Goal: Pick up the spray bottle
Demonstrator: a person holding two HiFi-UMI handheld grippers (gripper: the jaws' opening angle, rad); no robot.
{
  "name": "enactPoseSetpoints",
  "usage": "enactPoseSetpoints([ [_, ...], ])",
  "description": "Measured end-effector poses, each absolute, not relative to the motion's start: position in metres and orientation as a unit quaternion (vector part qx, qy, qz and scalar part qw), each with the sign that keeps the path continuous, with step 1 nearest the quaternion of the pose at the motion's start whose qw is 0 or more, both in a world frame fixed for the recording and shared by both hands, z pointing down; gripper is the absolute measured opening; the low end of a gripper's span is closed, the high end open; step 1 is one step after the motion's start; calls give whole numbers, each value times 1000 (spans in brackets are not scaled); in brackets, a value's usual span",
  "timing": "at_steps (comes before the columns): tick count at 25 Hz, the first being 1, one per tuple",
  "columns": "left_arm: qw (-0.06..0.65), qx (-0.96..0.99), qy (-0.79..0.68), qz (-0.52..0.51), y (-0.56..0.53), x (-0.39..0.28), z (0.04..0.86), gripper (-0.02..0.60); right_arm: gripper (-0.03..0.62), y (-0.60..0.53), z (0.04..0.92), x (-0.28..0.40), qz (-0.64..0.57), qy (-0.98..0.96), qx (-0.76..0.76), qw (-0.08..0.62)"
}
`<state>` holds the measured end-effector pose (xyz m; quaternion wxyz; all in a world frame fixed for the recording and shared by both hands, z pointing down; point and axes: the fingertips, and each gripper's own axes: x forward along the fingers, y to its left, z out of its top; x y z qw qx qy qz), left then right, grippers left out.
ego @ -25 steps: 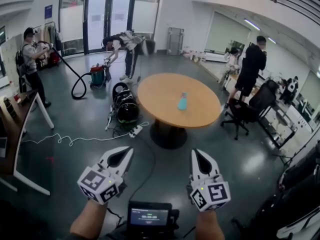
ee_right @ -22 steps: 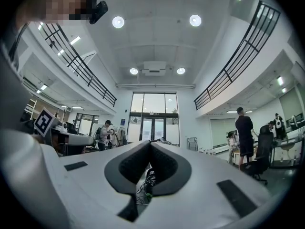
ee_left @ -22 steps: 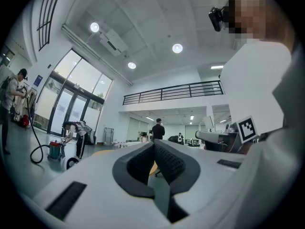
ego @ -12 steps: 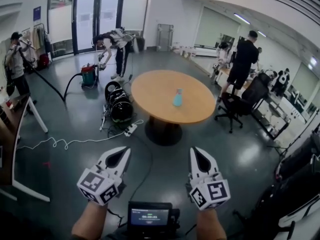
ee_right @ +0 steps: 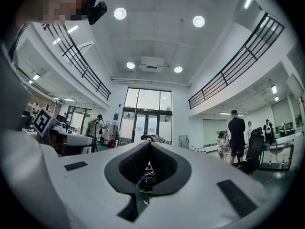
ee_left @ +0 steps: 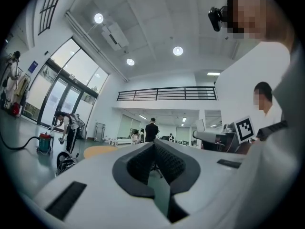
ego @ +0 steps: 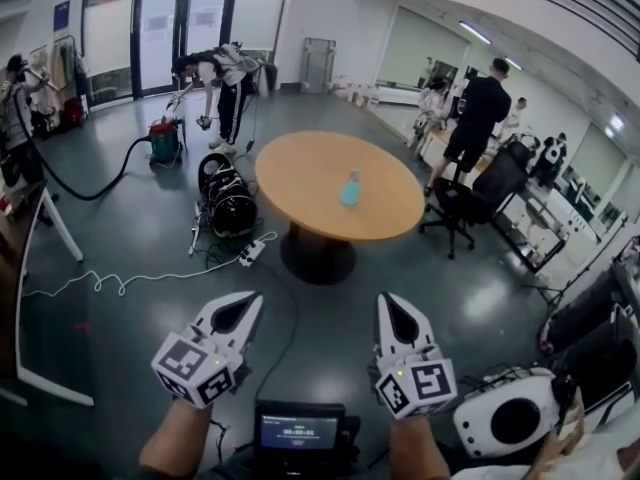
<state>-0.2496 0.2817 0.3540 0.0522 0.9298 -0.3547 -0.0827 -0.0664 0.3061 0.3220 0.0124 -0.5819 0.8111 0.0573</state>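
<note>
A light blue spray bottle (ego: 351,189) stands upright near the middle of a round wooden table (ego: 300,178), far ahead of both grippers in the head view. My left gripper (ego: 250,300) and right gripper (ego: 385,300) are held side by side low in that view, over the dark floor, well short of the table. Both are shut with nothing between the jaws. In the left gripper view the closed left gripper (ee_left: 153,143) points into the room, with the table's edge (ee_left: 97,151) small at the left. The right gripper (ee_right: 150,143) is likewise closed and empty; the bottle does not show there.
Black round cases (ego: 230,206) and a power strip with white cable (ego: 250,254) lie on the floor left of the table. A person (ego: 215,68) bends by a red vacuum (ego: 163,140). An office chair (ego: 462,200) stands right. A white device (ego: 510,418) sits at lower right.
The table and bottle have slid left and slightly up in the head view as I moved closer. A white device has come into view at lower right. Both grippers stay shut.
</note>
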Motion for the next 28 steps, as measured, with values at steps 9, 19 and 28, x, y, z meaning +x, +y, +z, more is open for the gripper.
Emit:
enactPoseSetpoints([
  [9, 42, 917, -389, -78, 235, -238, 350, 0, 8, 247, 326, -48, 53, 821, -568, 34],
  [19, 30, 907, -414, -74, 166, -180, 332, 0, 8, 168, 310, 17, 60, 835, -545, 52],
  [28, 26, 903, -426, -55, 119, -120, 336, 0, 8, 116, 320, 54, 56, 859, -507, 56],
])
